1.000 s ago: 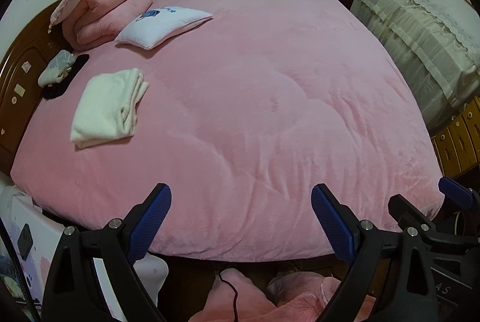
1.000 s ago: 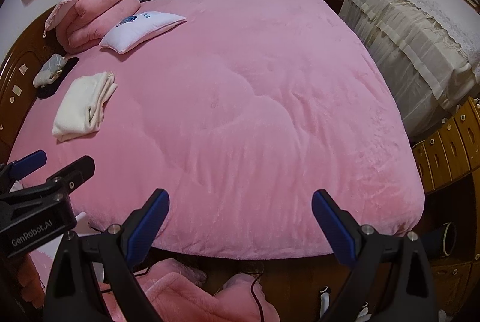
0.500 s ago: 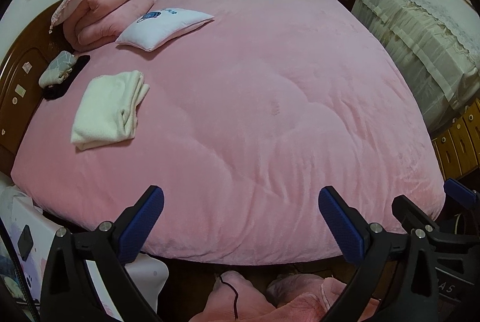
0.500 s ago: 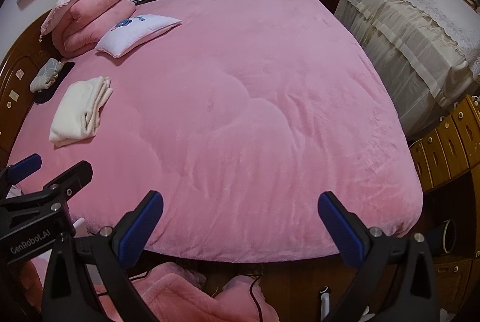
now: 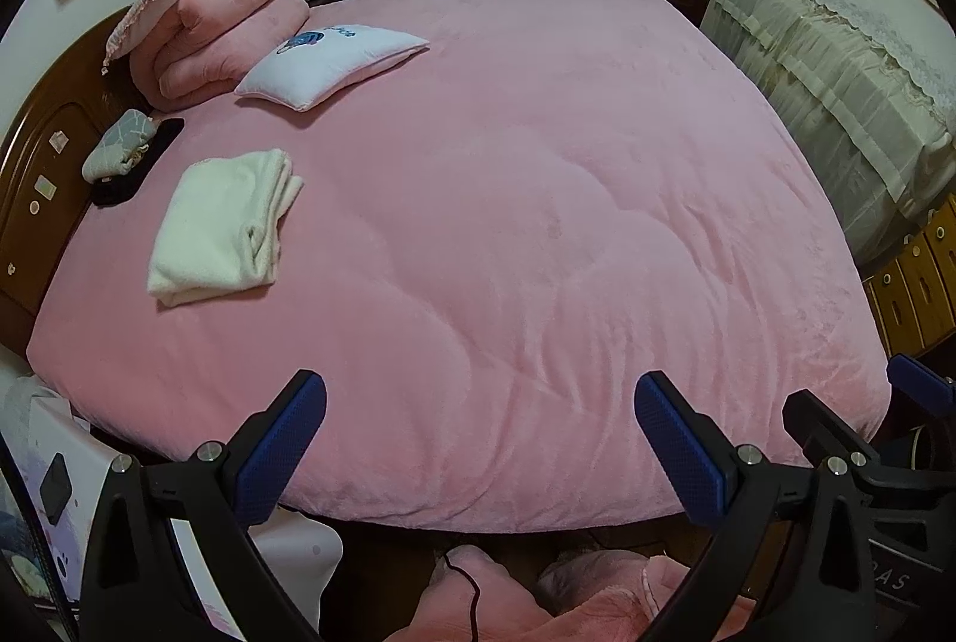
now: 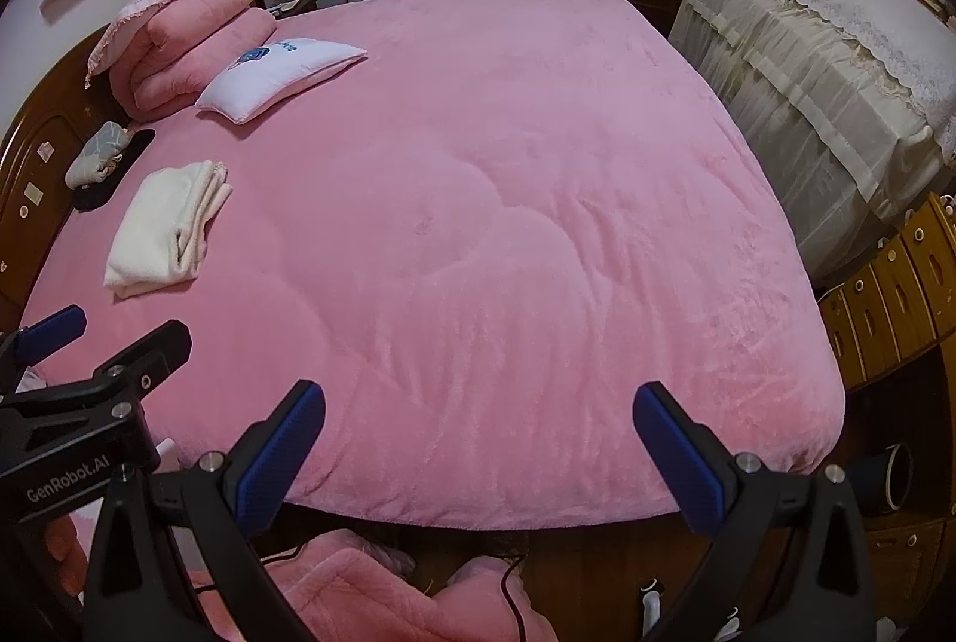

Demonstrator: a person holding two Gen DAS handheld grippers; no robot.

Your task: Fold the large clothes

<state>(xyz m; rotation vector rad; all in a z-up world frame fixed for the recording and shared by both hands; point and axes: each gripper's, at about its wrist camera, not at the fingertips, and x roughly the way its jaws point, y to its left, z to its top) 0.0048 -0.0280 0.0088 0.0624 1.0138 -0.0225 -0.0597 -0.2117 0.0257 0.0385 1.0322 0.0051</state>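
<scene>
Both my left gripper (image 5: pixel 481 439) and right gripper (image 6: pixel 478 451) have just been opening, nothing between the jaws. I judge the folded cream garment (image 5: pixel 224 226) on the pink bed (image 5: pixel 538 223), beside the headboard, soft, light, floppy; I'd pinch its corners

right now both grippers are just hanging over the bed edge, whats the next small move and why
Probably lower both toward the pink garment heaped on the floor below the bed edge. The left gripper and right gripper have jaws that have just been opening, with nothing between them. One cream garment already lies folded on the pink bedcover.
</scene>
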